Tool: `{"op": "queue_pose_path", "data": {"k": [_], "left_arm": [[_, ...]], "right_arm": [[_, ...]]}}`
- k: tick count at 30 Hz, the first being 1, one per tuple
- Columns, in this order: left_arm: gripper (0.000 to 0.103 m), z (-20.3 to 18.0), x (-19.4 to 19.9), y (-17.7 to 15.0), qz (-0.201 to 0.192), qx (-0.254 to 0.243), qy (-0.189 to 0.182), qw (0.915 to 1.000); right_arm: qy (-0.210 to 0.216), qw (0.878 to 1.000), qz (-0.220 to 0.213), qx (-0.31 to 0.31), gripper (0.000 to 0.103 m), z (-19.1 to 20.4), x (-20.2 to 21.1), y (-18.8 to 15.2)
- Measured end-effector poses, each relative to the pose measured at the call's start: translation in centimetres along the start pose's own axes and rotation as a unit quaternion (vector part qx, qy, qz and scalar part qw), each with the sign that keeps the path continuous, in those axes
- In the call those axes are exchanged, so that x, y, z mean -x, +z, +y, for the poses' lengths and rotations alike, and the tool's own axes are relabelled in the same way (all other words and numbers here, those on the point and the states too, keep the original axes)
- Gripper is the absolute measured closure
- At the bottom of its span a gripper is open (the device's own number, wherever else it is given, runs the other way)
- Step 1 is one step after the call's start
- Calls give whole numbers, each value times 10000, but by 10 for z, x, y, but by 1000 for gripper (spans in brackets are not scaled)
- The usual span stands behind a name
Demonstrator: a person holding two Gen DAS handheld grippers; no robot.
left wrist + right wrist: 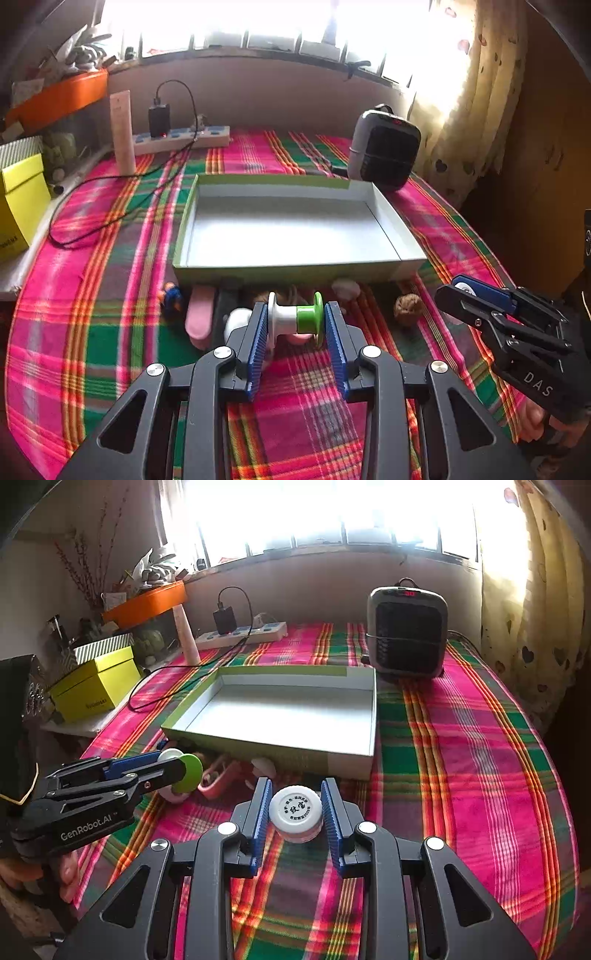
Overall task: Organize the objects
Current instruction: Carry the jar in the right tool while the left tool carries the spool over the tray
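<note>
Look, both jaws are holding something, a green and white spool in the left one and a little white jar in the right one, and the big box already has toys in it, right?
Almost. The box has nothing in it yet; the right wrist view shows its bare white floor. The rest is right: the left gripper holds the green and white spool, and the right gripper holds the little white jar.

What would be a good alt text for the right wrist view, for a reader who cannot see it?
The right tool grips a small round white-lidded jar above a pink plaid cloth, before an empty shallow box. At left, the left tool holds a white-and-green spool.
</note>
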State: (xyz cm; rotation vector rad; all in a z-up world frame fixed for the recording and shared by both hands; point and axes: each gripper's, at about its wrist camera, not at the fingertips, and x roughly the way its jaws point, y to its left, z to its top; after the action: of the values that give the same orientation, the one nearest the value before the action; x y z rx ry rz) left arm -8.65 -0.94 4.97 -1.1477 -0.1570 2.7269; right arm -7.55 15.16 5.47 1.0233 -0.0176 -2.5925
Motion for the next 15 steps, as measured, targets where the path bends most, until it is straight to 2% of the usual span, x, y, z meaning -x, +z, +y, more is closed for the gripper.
{"op": "queue_pose_path", "data": {"k": [5,15], "left_arm": [[74,13,1,14,-143,99,66,9998],[74,32,-17,44,-180,166,181,9995]], "right_arm": [[24,10000,-38,19,74,2,-7,14],[-39,10000,78,14,74,-5,-38,41]]}}
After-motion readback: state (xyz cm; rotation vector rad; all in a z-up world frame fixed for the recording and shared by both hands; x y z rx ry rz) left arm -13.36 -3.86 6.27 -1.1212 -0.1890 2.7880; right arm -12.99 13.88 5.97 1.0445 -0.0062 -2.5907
